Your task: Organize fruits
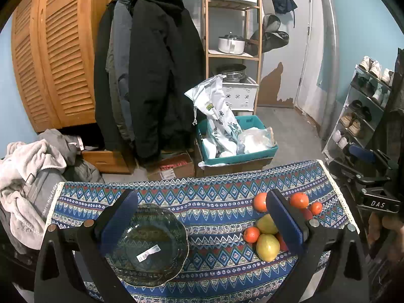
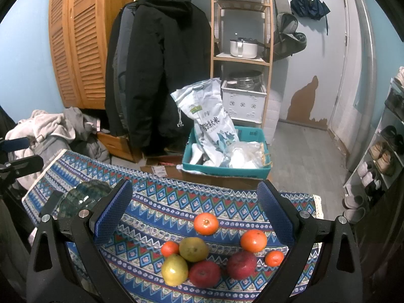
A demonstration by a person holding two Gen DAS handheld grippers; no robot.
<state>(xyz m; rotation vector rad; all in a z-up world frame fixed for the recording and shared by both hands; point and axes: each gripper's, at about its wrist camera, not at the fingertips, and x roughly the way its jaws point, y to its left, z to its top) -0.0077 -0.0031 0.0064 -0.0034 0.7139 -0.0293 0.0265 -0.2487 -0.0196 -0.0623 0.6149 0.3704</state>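
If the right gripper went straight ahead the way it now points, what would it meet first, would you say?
Probably the fruit pile: the right gripper is open above the patterned cloth, and the nearest orange lies between its fingers. Depth is unclear, so it might pass above.

Left gripper (image 1: 202,219) over patterned tablecloth (image 1: 214,207), jaws wide apart.
Glass bowl (image 1: 149,245) sits by the left finger, holding nothing; oranges (image 1: 299,200), yellow fruit (image 1: 267,247) cluster around the right finger.
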